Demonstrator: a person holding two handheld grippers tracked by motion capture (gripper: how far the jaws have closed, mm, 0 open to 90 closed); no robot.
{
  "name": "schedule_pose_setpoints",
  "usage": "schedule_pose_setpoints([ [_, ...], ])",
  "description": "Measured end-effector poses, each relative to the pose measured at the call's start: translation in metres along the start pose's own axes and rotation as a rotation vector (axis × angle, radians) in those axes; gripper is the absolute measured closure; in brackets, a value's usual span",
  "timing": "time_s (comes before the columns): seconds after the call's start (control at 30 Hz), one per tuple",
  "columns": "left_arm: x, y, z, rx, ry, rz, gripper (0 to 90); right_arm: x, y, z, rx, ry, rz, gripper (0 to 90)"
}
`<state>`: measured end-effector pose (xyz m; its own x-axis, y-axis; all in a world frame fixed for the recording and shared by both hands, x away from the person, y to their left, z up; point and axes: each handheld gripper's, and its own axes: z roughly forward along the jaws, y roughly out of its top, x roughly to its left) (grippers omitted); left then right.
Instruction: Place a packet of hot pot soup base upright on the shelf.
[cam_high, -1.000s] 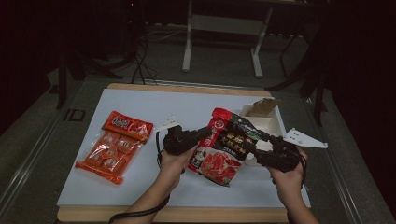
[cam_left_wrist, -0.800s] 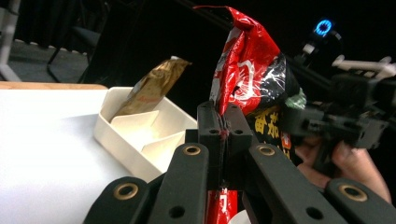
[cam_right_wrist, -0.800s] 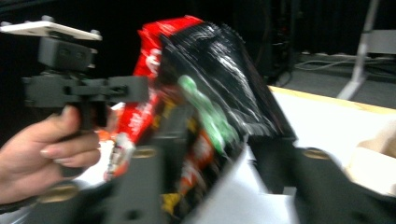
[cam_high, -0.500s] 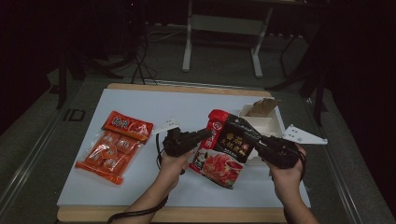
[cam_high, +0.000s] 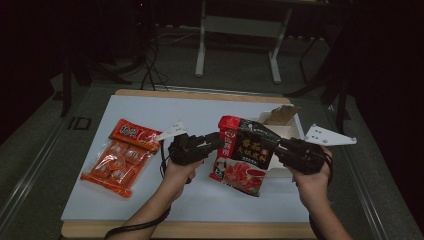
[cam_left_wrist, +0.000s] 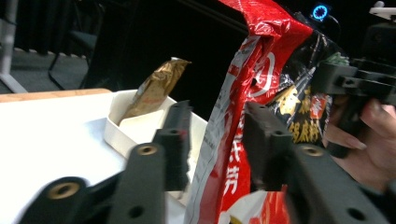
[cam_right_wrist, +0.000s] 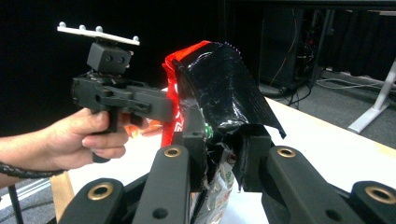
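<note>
Two snack packs: the right gripper (cam_high: 280, 146) fingers clamped the red-and-black foil pouch (cam_high: 245, 152); the left gripper (cam_high: 216, 141) fingers, just opening, straddled it loosely; the orange packet (cam_high: 120, 156) lay on the bench (cam_high: 200, 200).

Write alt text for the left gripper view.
A red-and-black pouch stands upright between the left gripper's open black jaws. Behind it, a white tray on the table holds a gold packet; at right, a hand holds the right gripper.

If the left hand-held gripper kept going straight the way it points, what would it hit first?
Most likely the red and black foil food pouch, whose edge already sits between the left hand-held gripper's parted jaws, which have just been opening. The right hand-held gripper lies beyond.
</note>
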<state>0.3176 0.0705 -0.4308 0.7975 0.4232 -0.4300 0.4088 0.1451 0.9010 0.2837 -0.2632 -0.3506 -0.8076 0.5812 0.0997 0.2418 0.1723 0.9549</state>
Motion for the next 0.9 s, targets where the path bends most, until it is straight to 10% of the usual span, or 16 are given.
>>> schedule_pose_setpoints([
  [0.3, 0.001, 0.002, -0.021, 0.039, -0.009, 0.045, 39.3, -0.012, 0.008, -0.006, -0.008, -0.006, -0.005, 77.0],
  [0.9, -0.011, -0.029, -0.055, 0.174, 0.130, 0.104, 6.6, -0.047, 0.029, -0.018, -0.035, -0.054, -0.012, 76.9],
])
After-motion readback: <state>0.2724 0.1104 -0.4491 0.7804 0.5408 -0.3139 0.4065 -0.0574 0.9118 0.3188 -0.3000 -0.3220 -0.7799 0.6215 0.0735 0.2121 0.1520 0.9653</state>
